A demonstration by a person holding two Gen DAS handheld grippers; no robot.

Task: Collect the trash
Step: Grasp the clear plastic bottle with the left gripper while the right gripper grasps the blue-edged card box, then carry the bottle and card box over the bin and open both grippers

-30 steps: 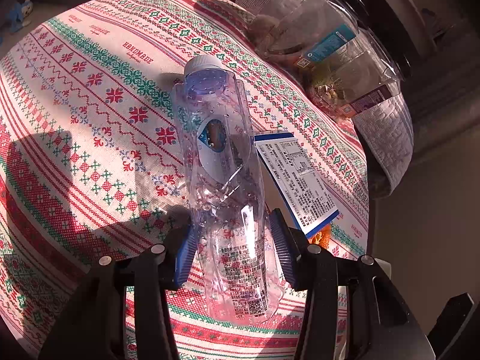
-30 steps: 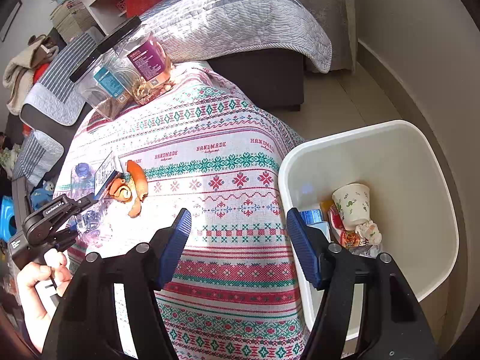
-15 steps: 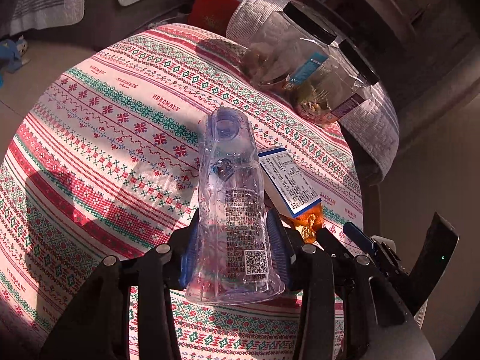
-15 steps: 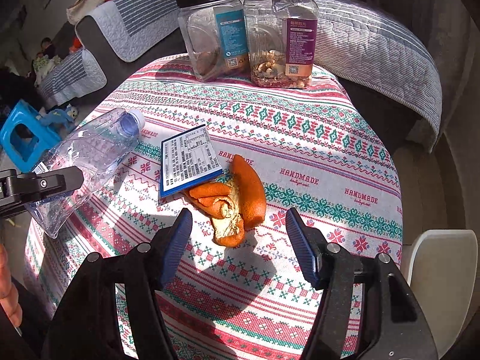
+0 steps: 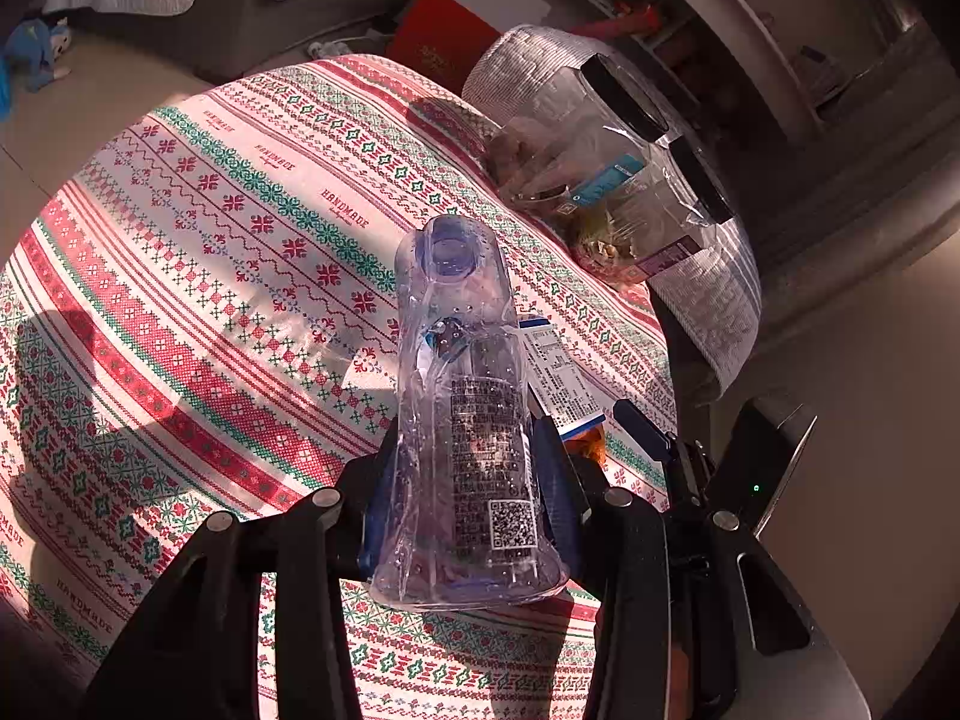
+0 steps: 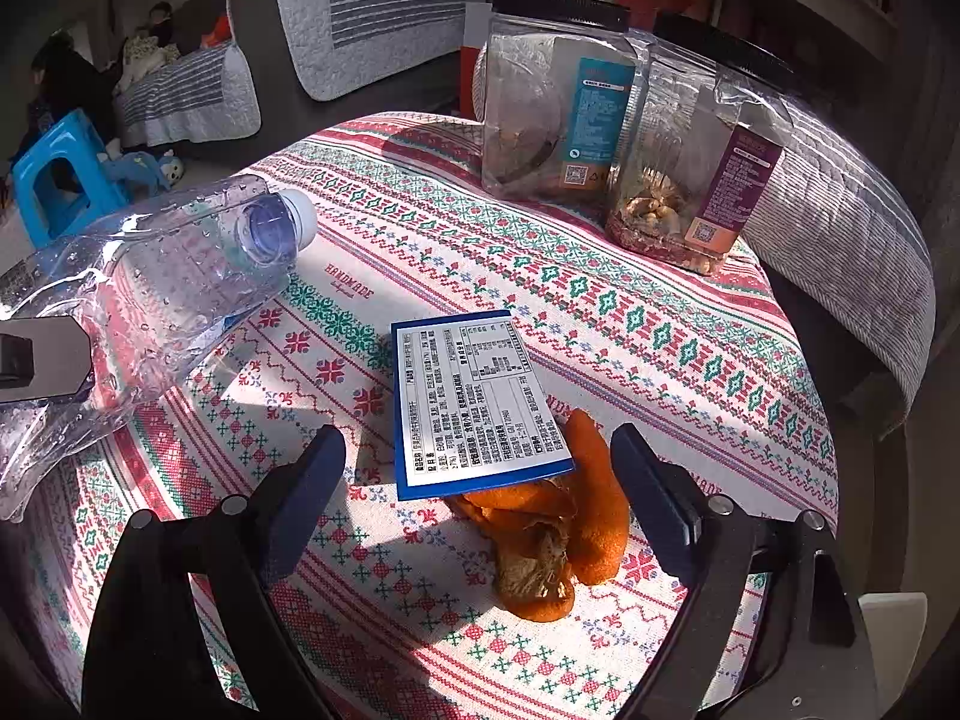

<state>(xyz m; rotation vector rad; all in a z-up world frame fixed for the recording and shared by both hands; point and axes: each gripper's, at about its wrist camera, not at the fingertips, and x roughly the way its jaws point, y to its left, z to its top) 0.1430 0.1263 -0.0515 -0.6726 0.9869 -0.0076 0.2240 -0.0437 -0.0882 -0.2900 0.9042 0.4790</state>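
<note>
My left gripper point(image 5: 465, 474) is shut on a crushed clear plastic bottle point(image 5: 465, 414) and holds it above the table; the bottle also shows at the left of the right wrist view point(image 6: 162, 294). My right gripper point(image 6: 480, 480) is open, low over the table, with its fingers either side of a blue-edged printed card point(image 6: 474, 402) and orange peel point(image 6: 552, 546). The card lies partly on the peel. In the left wrist view the card point(image 5: 564, 384) and a bit of peel point(image 5: 588, 444) peek out behind the bottle.
Two clear snack jars with black lids point(image 6: 630, 138) stand at the table's far edge on the patterned cloth point(image 6: 660, 336). A white bin corner point(image 6: 894, 624) shows at the lower right. A sofa point(image 6: 372, 24) and a blue stool point(image 6: 60, 174) are beyond.
My left gripper lifted the bottle off the table and raised it. My right gripper swung from the white bin to the card and peel and came down close over them.
</note>
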